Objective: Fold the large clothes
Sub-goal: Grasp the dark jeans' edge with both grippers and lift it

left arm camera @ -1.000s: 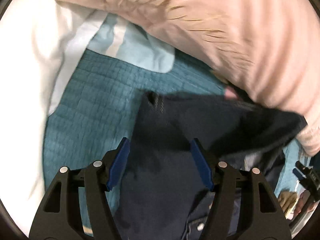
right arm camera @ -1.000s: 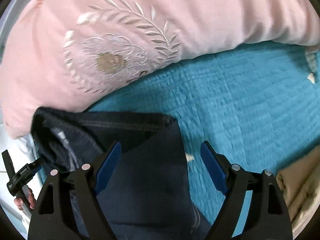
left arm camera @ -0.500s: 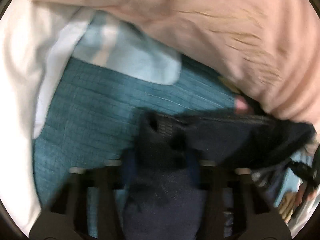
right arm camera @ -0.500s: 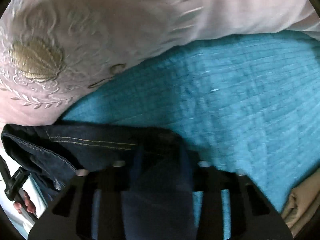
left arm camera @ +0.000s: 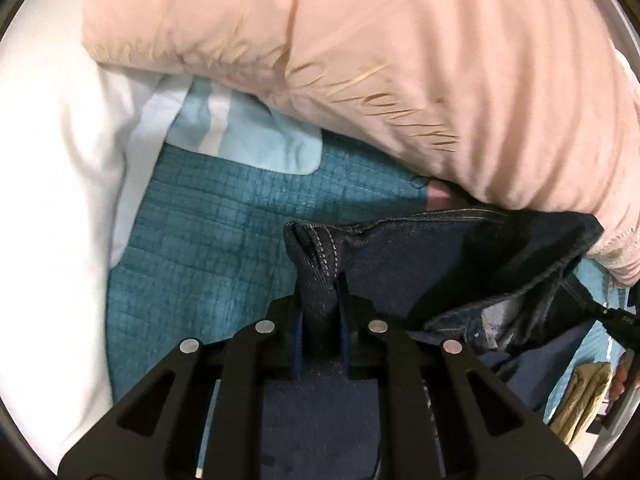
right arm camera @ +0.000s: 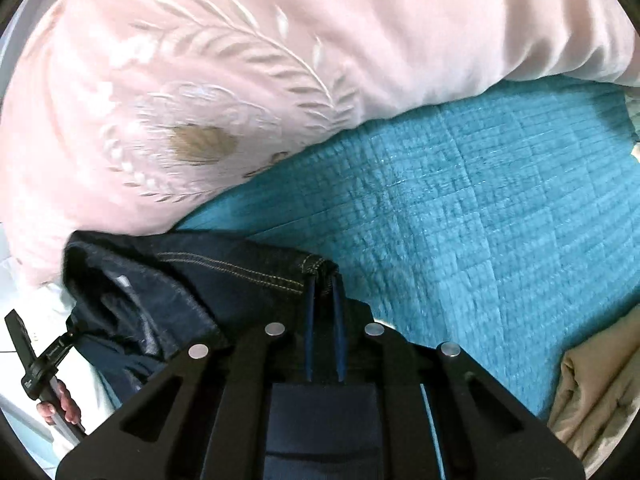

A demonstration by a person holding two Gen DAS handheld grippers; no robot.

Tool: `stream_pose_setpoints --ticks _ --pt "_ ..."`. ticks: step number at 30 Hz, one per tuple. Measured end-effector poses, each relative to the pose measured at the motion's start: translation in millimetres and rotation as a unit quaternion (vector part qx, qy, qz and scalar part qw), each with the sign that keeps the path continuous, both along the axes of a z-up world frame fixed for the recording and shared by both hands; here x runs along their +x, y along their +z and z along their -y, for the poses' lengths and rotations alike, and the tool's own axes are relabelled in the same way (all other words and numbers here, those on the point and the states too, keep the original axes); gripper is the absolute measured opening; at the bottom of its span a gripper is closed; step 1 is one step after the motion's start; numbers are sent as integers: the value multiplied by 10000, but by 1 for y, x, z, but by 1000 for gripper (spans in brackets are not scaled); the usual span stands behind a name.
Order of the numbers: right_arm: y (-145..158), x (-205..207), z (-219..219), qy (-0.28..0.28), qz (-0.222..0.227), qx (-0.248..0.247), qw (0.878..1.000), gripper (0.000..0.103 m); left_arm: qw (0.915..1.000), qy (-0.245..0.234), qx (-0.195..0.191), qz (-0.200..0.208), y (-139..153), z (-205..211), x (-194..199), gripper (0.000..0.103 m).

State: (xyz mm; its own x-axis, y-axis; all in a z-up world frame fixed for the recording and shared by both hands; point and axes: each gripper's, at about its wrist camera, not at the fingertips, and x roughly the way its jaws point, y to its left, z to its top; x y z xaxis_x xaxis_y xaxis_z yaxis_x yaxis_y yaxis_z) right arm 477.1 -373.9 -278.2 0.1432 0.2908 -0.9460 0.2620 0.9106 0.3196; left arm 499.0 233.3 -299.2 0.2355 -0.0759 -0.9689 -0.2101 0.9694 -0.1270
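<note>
Bedding forms the work surface: a teal quilted bedspread covers the near and middle ground in both wrist views. A large pink pillow with embroidered leaf sprays lies across the far side, overhanging the dark denim jeans where they meet it. In the left wrist view a white duvet or pillow fills the left edge, with a pale blue striped pillowcase tucked under the pink pillow. A tan garment lies at the near right in the right wrist view. The left gripper is closed tight on a stitched fold of the jeans' hem edge; the right gripper is likewise pinched shut on the opposite stitched corner. The jeans span between them, bunched toward the middle, just above the bedspread. Small print on the opposite gripper's handle is unreadable.
</note>
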Motion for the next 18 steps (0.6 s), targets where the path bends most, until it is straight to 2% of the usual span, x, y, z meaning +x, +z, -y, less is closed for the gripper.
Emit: stream_pose_setpoints --ticks 6,9,11,18 --pt "31 -14 -11 204 161 -17 9997 6 9999 -77 38 115 26 23 -13 13" --pt "39 -18 -10 256 243 -55 9994 6 9997 -114 11 212 42 19 -24 13" --pt "45 -25 -11 240 288 -93 9993 6 9996 -132 16 269 40 21 -33 13" --pt "80 -62 -4 308 518 -102 9981 6 9985 -160 -123 501 77 28 -74 13"
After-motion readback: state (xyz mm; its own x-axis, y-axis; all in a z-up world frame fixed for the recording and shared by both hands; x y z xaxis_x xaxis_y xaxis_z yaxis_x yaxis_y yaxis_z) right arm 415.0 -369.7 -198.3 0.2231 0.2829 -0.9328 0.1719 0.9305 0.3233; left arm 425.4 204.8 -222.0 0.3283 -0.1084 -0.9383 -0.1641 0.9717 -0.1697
